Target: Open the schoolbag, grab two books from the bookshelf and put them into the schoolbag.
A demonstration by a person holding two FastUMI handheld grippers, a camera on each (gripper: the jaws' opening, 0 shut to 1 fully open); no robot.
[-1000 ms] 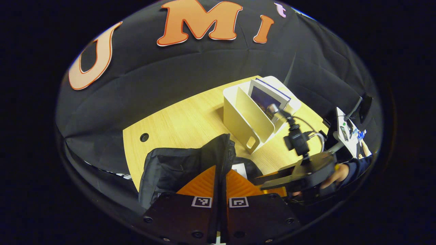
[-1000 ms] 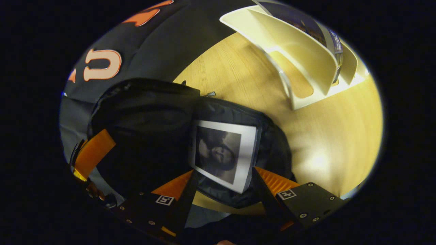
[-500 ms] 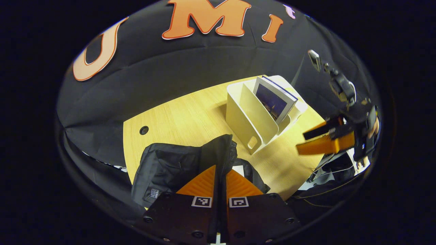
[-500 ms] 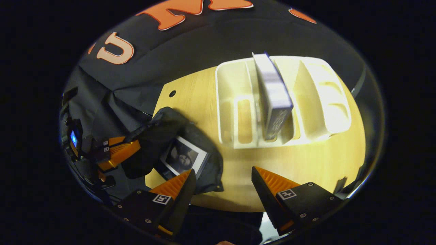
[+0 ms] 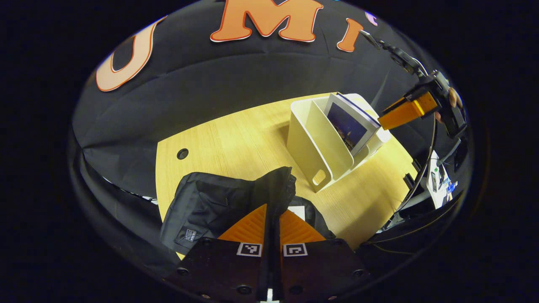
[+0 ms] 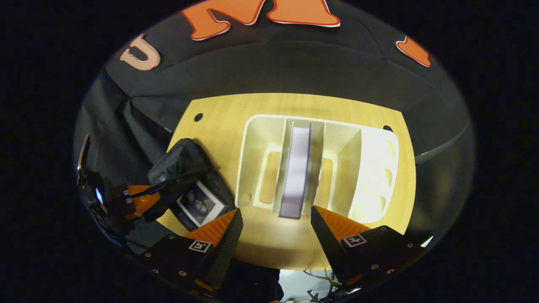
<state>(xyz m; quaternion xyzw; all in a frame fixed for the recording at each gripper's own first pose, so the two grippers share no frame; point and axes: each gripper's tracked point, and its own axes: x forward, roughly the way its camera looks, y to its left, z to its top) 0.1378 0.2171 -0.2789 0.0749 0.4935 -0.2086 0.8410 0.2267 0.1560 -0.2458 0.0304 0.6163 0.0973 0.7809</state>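
We found schoolbag (image 6: 181, 168) on bench (image 6: 273, 248) holding one book (image 6: 198, 204) | second book (image 6: 296, 172) upright in bookshelf (image 6: 374, 168), spine toward spread right claw (image 6: 276, 223) | left claw (image 5: 272, 219) clamped on the schoolbag's flap.

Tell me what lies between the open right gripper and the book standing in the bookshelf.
Nothing: in the right gripper view, bare table separates the right gripper from the book in the bookshelf.

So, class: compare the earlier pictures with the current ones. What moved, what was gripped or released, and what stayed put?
The right gripper, open, moved from over the schoolbag up and across to the bookshelf, now lined up with the standing book. Nothing new was gripped or released. The left gripper stayed shut on the bag's flap; one book stayed inside the bag.
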